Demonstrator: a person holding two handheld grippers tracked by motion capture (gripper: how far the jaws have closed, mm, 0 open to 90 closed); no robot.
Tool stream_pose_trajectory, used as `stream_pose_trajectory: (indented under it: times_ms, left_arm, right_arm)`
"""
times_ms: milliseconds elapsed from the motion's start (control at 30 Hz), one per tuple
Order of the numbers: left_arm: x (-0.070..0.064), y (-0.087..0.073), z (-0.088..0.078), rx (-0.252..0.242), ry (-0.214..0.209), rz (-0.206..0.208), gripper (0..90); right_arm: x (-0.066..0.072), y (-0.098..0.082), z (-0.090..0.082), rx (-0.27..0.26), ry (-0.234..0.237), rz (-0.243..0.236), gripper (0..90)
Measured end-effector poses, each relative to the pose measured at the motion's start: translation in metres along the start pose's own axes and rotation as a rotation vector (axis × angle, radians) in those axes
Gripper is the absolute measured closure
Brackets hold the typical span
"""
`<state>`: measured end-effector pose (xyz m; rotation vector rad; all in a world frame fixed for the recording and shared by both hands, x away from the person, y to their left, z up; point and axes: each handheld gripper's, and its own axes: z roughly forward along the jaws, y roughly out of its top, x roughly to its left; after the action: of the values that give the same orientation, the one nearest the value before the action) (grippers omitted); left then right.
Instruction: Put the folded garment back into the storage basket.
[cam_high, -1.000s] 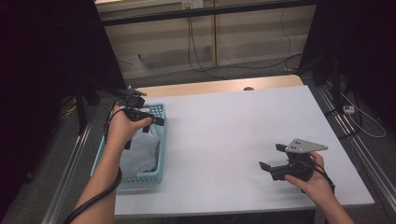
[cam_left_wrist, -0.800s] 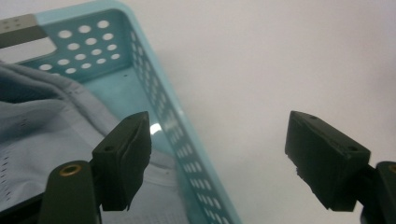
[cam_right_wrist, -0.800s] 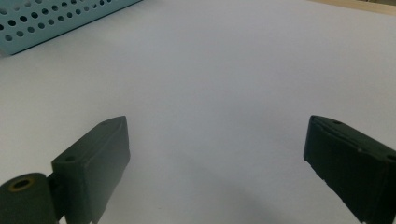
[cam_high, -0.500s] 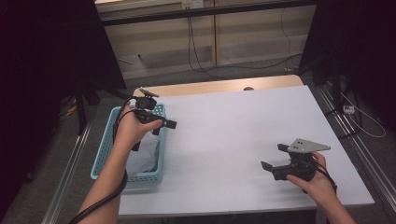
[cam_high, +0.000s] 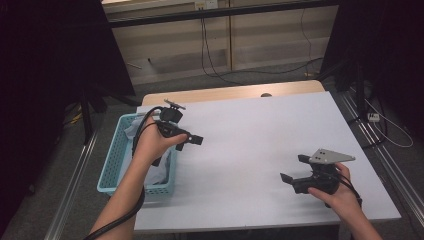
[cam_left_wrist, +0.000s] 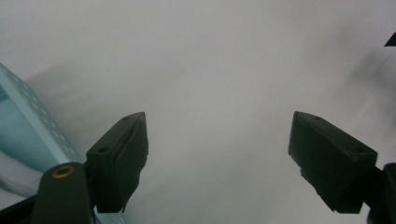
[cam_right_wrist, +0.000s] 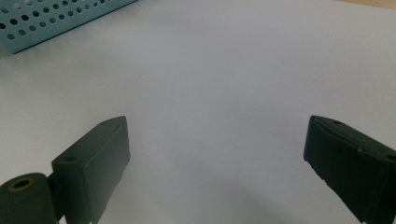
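While the white table (cam_high: 250, 150) sits bare mid-frame, both claws gape empty: left gripper (cam_high: 192, 140) beside the blue basket (cam_high: 112, 160), right gripper (cam_high: 295, 170) lower right, grey floor (cam_high: 200, 75) beyond.

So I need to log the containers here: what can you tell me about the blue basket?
The blue basket is a light blue, plastic-looking rectangular tray with walls full of small round holes. It sits upright at the left edge of the white table, its long side running away from the person. Pale cloth lies inside. The left gripper hovers at its right side.

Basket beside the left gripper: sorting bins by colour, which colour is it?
Light blue, perforated basket; clearest in the high view.
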<state>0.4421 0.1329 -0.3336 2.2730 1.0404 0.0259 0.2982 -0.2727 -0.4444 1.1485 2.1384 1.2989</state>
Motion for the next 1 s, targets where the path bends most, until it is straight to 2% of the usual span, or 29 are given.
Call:
stream_pose_trajectory:
  times_ms: [167,600,633,1000]
  left_arm:
    - [-0.007,-0.001,0.005,-0.011,-0.016,0.004,20.1]
    - [-0.027,-0.006,0.017,-0.012,-0.059,0.053,19.3]
    - [-0.027,-0.006,0.018,-0.005,-0.063,0.064,19.2]
    - [-0.036,-0.017,0.027,-0.020,-0.099,0.081,18.2]
  right_arm:
    - [0.000,-0.001,0.000,-0.001,0.002,0.001,7.2]
    - [0.000,0.000,-0.001,0.001,0.008,0.001,7.2]
    - [0.000,0.000,-0.001,-0.001,0.010,0.000,7.2]
    - [0.000,-0.002,-0.001,0.014,0.015,0.001,6.9]
